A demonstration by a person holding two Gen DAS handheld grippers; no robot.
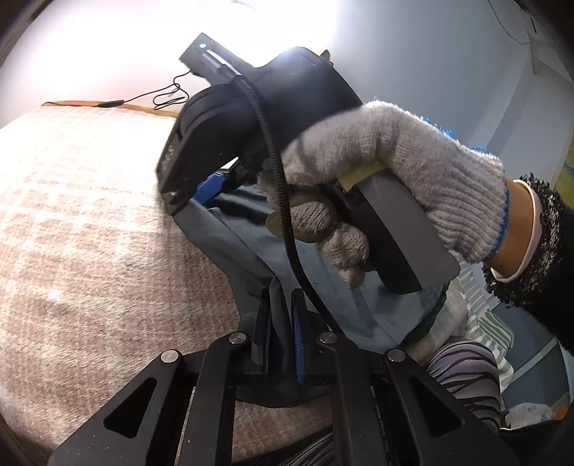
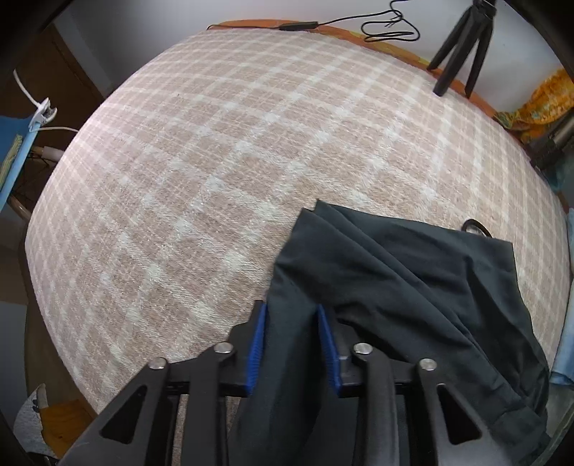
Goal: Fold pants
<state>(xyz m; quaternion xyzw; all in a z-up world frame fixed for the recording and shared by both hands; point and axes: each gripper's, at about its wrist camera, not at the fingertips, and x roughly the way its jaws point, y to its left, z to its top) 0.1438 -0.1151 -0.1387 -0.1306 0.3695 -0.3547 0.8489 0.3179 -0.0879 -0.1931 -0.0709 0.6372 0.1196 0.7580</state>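
The dark grey-blue pants [image 2: 401, 272] lie bunched at the near right of a table covered in a pink plaid cloth [image 2: 222, 150]. My right gripper [image 2: 292, 315] has pants fabric between its blue pads, jaws closed on it. In the left wrist view my left gripper [image 1: 281, 304] is shut on a fold of the pants [image 1: 251, 247]. The other gripper [image 1: 201, 190], held by a gloved hand [image 1: 394, 172], is just ahead and also grips the pants.
A black tripod [image 2: 462, 46] and a black cable [image 2: 380, 25] sit at the table's far edge. Orange cloth [image 2: 538, 104] lies far right. A blue object with a white clip [image 2: 32, 122] is off the left edge. Striped fabric [image 1: 466, 369] is below right.
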